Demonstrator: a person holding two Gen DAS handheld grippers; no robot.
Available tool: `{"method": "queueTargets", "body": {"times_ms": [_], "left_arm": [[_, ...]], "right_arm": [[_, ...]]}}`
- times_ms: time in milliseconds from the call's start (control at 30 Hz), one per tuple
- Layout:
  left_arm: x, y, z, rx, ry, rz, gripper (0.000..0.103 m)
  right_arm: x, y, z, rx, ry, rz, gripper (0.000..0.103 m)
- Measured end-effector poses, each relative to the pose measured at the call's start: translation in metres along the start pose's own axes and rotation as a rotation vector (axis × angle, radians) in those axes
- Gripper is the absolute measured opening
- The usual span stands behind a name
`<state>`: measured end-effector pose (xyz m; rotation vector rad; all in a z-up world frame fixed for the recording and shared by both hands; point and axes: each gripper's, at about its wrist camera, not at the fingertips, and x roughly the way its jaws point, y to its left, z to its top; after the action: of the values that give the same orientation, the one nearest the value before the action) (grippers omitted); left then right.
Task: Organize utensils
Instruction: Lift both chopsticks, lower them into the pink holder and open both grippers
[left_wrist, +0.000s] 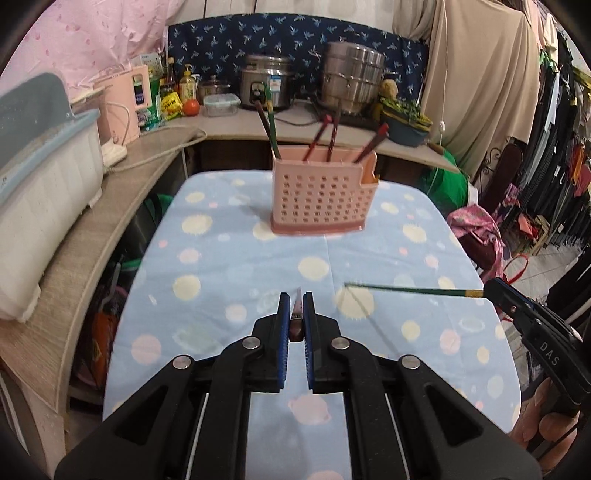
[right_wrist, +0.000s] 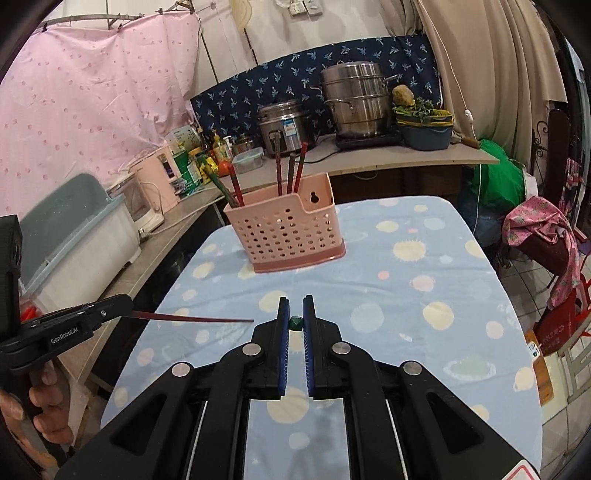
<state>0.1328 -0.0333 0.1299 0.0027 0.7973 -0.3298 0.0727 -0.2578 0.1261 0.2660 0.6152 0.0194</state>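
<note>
at centre of the left wrist view, on a blue spotted cloth (left_wrist: 236, 258): pink holder (left_wrist: 321, 195), perforated, upright, with several red chopsticks (left_wrist: 321, 136) and a green one (left_wrist: 271, 122) leaning out of its top. at lower centre: left gripper (left_wrist: 296, 310), blue pads pinching a dark red chopstick (left_wrist: 296, 321) seen almost end-on, tip aimed up the frame toward the holder, well short of it. at right edge: right gripper (left_wrist: 491, 291), pressed onto the yellow-banded end of a green chopstick (left_wrist: 406, 290) that runs left across the frame, above the cloth, apart from the holder. at lower right corner: fingers (left_wrist: 546, 417) around that gripper's handle.

at lower centre of the right wrist view: right gripper (right_wrist: 296, 314), pads clamped on the green chopstick (right_wrist: 296, 323), only its squared end visible between them. at left edge: left gripper (right_wrist: 125, 308), clamped on the dark red chopstick (right_wrist: 195, 317), which points right toward frame centre, clear of the cloth (right_wrist: 369, 288). at lower left corner: hand (right_wrist: 40, 402) on the handle. above centre: holder (right_wrist: 286, 229) near the cloth's far edge, chopsticks (right_wrist: 291, 170) standing in two groups inside.

behind, along the upper part of both views: counter (left_wrist: 229, 127) with a rice cooker (left_wrist: 264, 81), steel steamer (left_wrist: 351, 77), bottles and a tomato (left_wrist: 191, 107). at left edge: white bin (left_wrist: 40, 192) with a grey-blue lid. at right: hanging clothes, partly blurred.
</note>
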Motion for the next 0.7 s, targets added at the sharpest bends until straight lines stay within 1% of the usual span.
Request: {"method": "queueTargets", "body": {"times_ms": [233, 400, 533, 700], "left_arm": [[0.004, 0.001, 0.053, 0.020, -0.064, 0.016, 0.007], [0.005, 0.000, 0.090, 0.014, -0.110, 0.007, 0.007], [0.000, -0.001, 0.125, 0.000, -0.165, 0.001, 0.007], [-0.011, -0.012, 0.169, -0.004, -0.248, -0.033, 0.007]], "right_arm": [[0.013, -0.002, 0.055, -0.006, -0.065, 0.013, 0.007], [0.016, -0.004, 0.091, 0.001, -0.119, 0.033, 0.007], [0.015, -0.006, 0.123, 0.014, -0.172, 0.042, 0.007], [0.017, -0.008, 0.168, 0.018, -0.248, 0.039, 0.007]]}}
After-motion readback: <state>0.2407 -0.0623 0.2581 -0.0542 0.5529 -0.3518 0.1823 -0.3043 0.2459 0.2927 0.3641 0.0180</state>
